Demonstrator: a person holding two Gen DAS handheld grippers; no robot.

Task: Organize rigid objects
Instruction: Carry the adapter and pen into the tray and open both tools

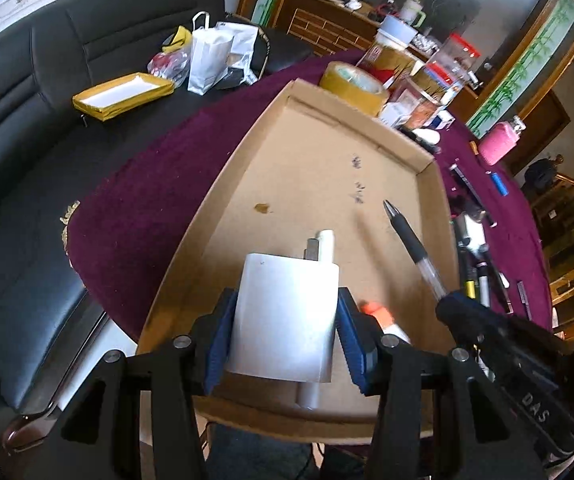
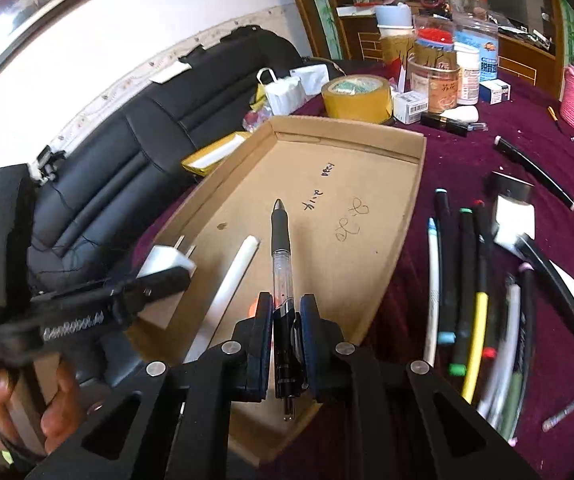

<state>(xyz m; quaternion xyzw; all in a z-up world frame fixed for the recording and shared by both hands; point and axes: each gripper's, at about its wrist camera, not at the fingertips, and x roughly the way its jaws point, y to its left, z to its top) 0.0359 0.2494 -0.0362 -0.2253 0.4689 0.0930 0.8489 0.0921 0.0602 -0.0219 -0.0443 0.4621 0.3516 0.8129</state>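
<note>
A white charger (image 1: 285, 316) is gripped in the left tongs (image 1: 287, 320), a pen (image 2: 283, 276) in the right tongs (image 2: 285, 320), above the cardboard tray (image 2: 367, 240); many markers (image 2: 467, 288) are left on the tabletop (image 2: 547, 152).

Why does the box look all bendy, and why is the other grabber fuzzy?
Both wrist views use fisheye lenses, so the cardboard tray bows at its edges. In the right wrist view the left gripper smears with motion blur. In the left wrist view glare whitens the charger.

Black fingers (image 1: 223, 344), blue pads, silver screws
</note>
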